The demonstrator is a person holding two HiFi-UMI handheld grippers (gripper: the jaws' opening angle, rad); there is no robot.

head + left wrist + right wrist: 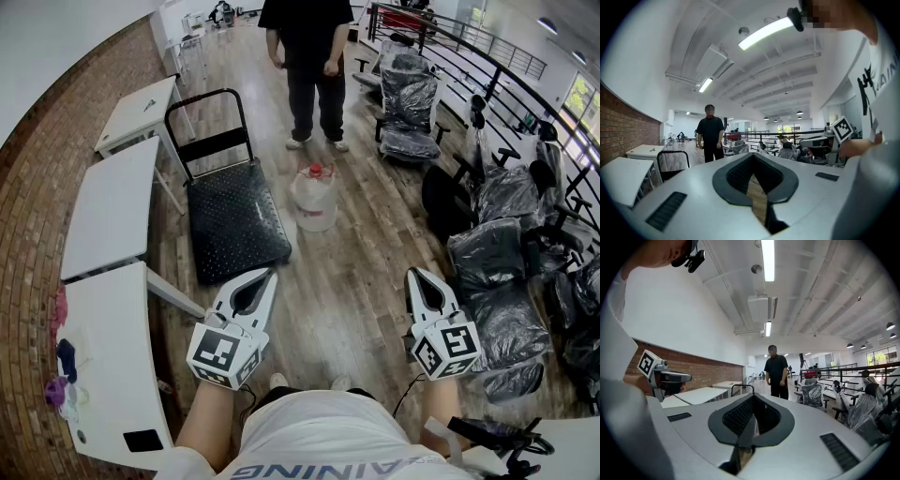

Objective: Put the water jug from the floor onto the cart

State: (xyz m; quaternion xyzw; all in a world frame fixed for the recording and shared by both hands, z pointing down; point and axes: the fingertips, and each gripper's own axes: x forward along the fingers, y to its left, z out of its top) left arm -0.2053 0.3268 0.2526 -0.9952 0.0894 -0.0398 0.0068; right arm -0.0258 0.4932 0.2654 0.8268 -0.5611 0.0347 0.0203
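Note:
The water jug (314, 197), clear with a red cap, stands upright on the wood floor ahead of me. Just left of it lies the black flat cart (234, 223), its upright handle (211, 120) at the far end. My left gripper (268, 276) and right gripper (412, 274) are held level near my body, well short of the jug and apart from it. Both are shut with nothing between the jaws. The left gripper (753, 156) view and the right gripper (753, 397) view look across the room; the jug is hidden below their housings.
A person in black (310, 58) stands just behind the jug. White tables (111, 214) line the brick wall on the left. Plastic-wrapped office chairs (497, 253) crowd the right side beside a black railing (469, 56).

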